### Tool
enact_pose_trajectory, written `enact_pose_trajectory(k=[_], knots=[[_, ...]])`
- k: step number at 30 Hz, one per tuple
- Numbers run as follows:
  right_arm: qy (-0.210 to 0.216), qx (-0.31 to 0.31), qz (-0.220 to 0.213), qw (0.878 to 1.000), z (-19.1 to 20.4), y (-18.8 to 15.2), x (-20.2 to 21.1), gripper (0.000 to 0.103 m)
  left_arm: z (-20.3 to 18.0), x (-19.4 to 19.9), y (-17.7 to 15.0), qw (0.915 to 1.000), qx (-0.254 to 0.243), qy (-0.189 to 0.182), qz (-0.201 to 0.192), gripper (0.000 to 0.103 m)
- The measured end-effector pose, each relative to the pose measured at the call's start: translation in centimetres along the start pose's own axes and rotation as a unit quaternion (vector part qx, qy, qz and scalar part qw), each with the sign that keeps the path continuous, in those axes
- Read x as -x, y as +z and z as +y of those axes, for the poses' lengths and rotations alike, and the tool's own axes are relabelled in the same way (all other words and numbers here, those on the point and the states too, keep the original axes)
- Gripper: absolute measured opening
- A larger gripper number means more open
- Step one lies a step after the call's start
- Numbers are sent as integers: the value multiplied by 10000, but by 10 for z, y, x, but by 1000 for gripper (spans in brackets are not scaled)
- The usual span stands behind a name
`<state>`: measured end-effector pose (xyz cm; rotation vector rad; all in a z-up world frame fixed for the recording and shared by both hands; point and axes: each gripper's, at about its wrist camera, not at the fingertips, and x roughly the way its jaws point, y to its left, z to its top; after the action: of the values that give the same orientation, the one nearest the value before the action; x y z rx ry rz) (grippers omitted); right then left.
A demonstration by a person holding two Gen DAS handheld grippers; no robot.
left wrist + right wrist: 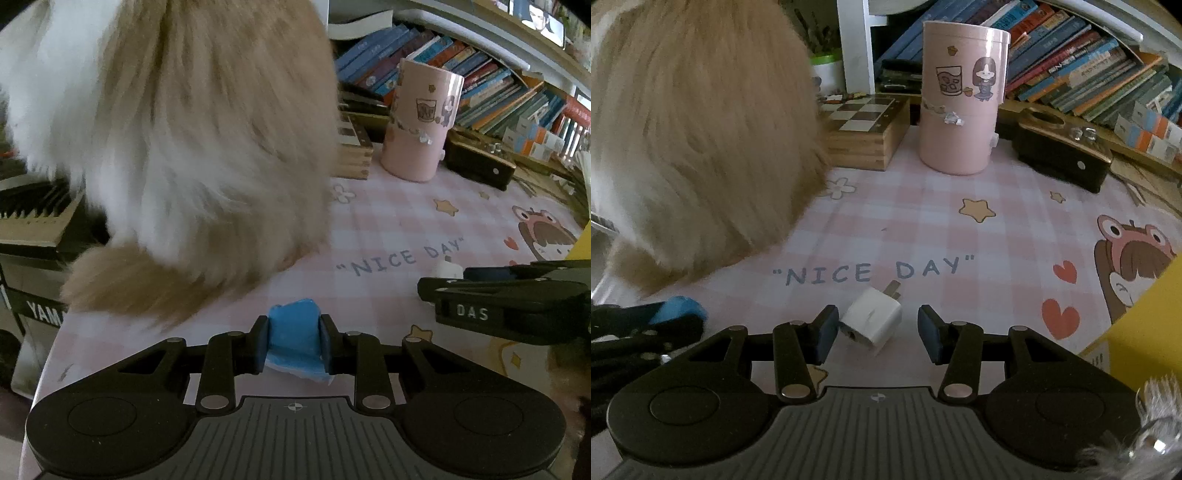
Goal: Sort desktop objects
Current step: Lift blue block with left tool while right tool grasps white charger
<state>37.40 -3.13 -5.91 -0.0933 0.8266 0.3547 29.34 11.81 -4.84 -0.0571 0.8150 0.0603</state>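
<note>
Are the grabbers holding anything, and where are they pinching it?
The left gripper pinches the blue packet by its two sides. The right gripper holds nothing; the white plug just lies between its open fingers.

A furry animal occupied the left part of the table. Behind it to the right stood a chessboard box, with a cylindrical container just to its right and a dark case further right. Books lined a shelf behind these. A wrapped wad sat between the jaws of the left gripper near the front edge. To its right, a plug adapter lay on the table between the spread jaws of the right gripper, touching neither.
</note>
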Motion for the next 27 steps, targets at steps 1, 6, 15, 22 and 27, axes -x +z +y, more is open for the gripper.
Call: enact_pose_trajectory(k=[1,6,15,22,27], knots=[[1,9,14,10000,0,0,-1,45,0,1,0,10000,-10,2,-13,26],[-37,79,33,10000,2,1,-4,34,-1,6,0,10000,-29,-11,-55,26],[54,-102,-88,9999,1,-2,18,34,-1,26,1,9996,-81,-49,-270,26],[172,-186,-180,9995,7,-10,52,34,1,48,-5,9992,-111,-146,-364,26],[259,-203,-261,9991,16,-19,78,34,5,66,-13,9988,-121,-218,-423,26]])
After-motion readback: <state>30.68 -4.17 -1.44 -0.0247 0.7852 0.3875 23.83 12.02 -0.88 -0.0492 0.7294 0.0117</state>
